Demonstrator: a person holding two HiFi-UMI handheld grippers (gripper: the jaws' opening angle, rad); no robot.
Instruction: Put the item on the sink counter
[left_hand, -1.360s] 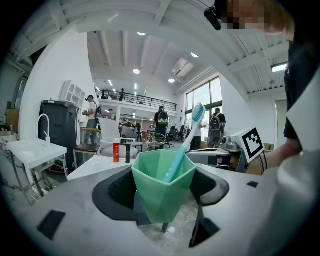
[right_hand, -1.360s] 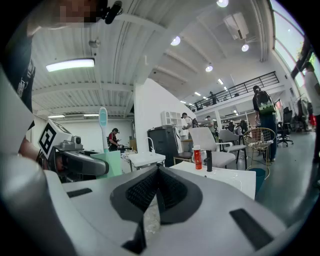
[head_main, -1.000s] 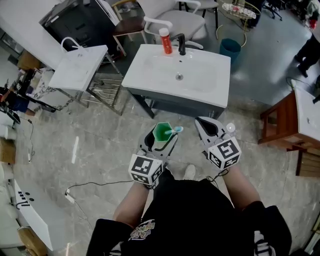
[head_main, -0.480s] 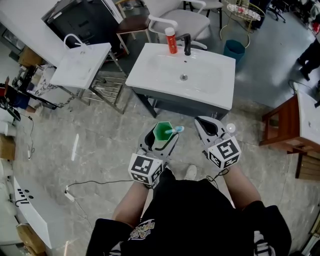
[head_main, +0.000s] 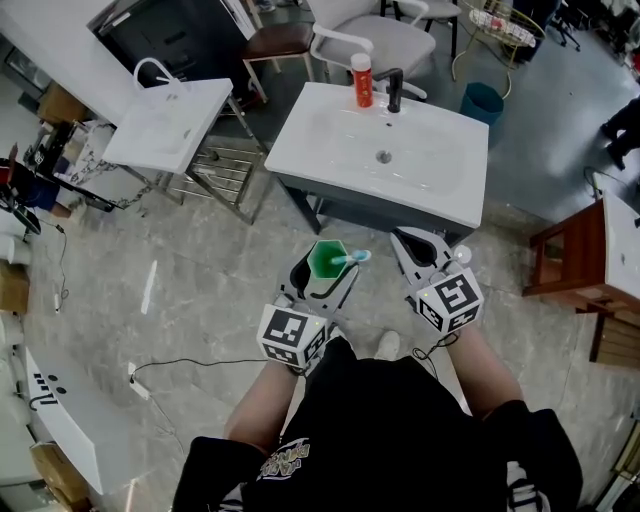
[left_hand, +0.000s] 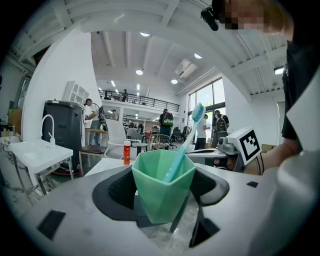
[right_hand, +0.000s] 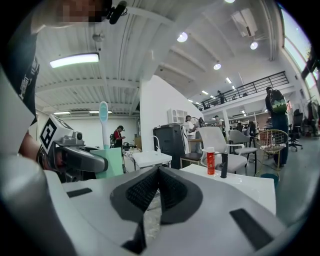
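Note:
My left gripper (head_main: 322, 277) is shut on a green faceted cup (head_main: 324, 262) (left_hand: 162, 184) with a light blue toothbrush (left_hand: 184, 144) leaning in it. I hold it upright above the floor, in front of the white sink counter (head_main: 440, 196). My right gripper (head_main: 430, 255) hangs beside it to the right, jaws together and empty (right_hand: 154, 196). The sink counter carries a black faucet (head_main: 395, 90) and an orange-red bottle (head_main: 361, 80) at its far edge. The right gripper view shows the counter (right_hand: 250, 183) ahead on the right.
A smaller white basin (head_main: 165, 125) on a metal frame stands left of the sink counter. A white chair (head_main: 370, 40) and a teal bin (head_main: 482, 102) are behind it. A wooden cabinet (head_main: 575, 255) stands at the right. A cable (head_main: 170, 370) lies on the floor at left.
The sink counter has shifted right and slightly nearer in the head view. Both grippers keep their hold and spacing.

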